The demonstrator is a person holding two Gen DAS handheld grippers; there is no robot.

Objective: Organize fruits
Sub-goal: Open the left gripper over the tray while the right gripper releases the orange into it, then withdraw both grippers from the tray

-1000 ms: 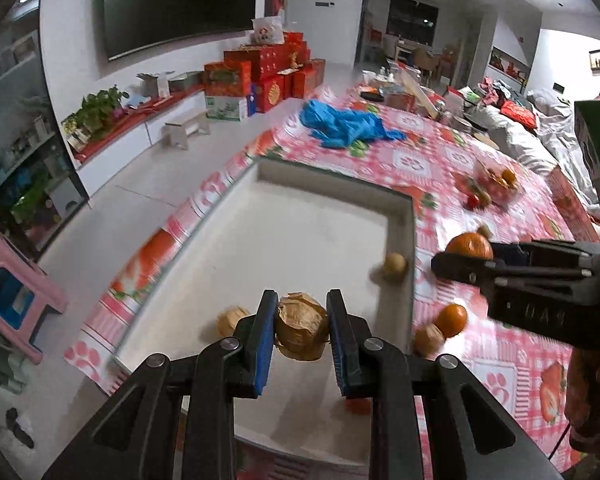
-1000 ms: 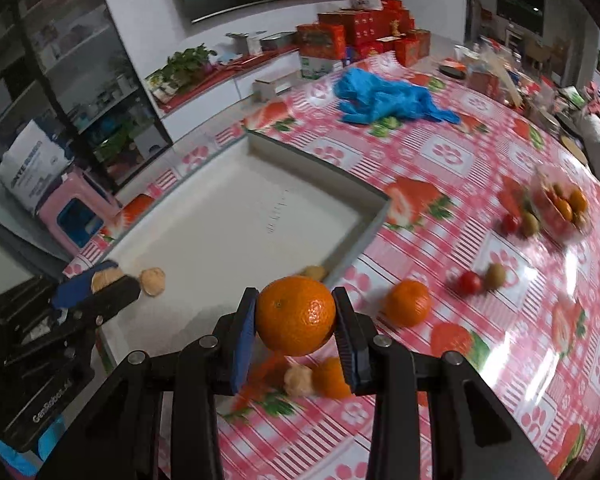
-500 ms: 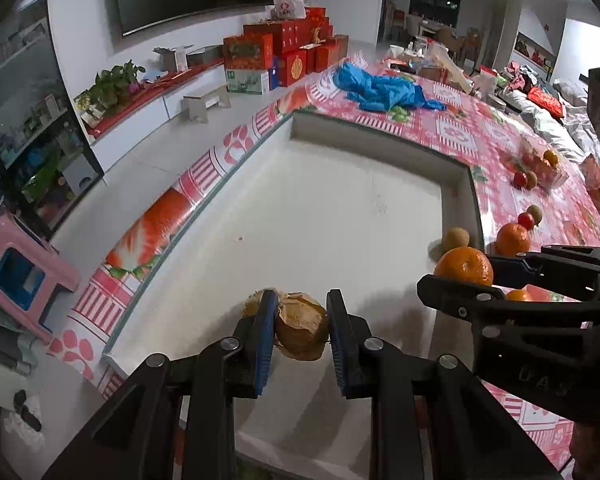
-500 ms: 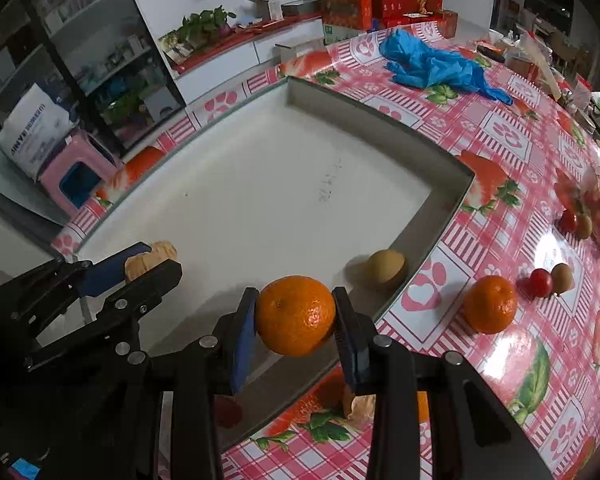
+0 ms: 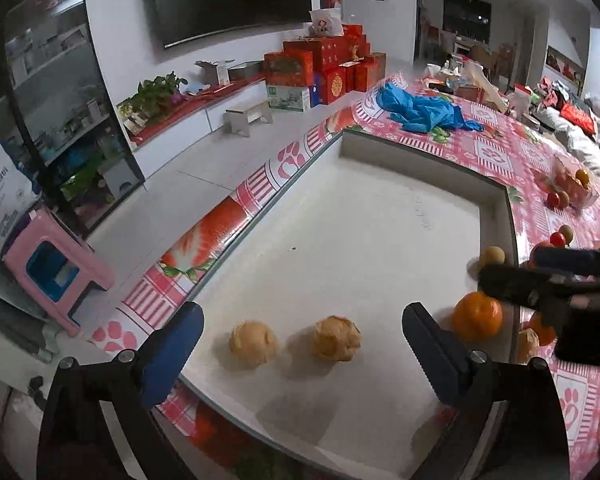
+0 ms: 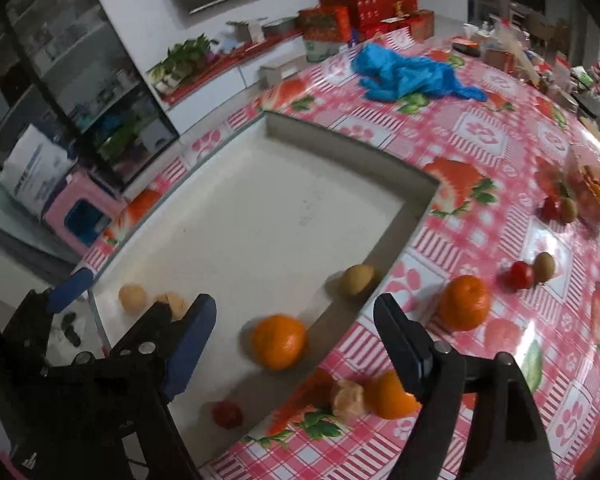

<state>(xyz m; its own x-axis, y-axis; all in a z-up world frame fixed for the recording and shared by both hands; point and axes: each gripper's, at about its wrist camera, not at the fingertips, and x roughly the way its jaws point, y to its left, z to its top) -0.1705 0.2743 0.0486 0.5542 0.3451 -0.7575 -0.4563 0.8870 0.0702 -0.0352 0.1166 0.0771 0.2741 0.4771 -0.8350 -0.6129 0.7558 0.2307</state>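
A shallow white tray (image 5: 380,216) lies on the pink checked tablecloth. My left gripper (image 5: 300,320) hangs over its near corner, jaws opening wide. Two wrinkled tan fruits (image 5: 253,344) (image 5: 337,338) rest on the tray floor between its blue pads (image 5: 180,332), untouched. My right gripper (image 6: 294,306) is also opening, with nothing pressed between its pads. An orange (image 6: 279,342) sits on the tray floor just beneath it, next to the right wall. A small tan fruit (image 6: 357,280) lies further along that wall, and a small red fruit (image 6: 227,414) near the tray's front edge.
Loose on the cloth right of the tray (image 6: 260,208): an orange (image 6: 464,308), a red tomato (image 6: 520,275) beside a kiwi (image 6: 544,266), another orange (image 6: 390,394) and a peeled tangerine (image 6: 348,400). A clear fruit container (image 6: 592,192) stands farther right, a blue bag (image 6: 408,74) behind.
Both grippers went from shut to open. The left one let go of the tan fruit beside the other; the right one released its orange, which now sits in the tray.
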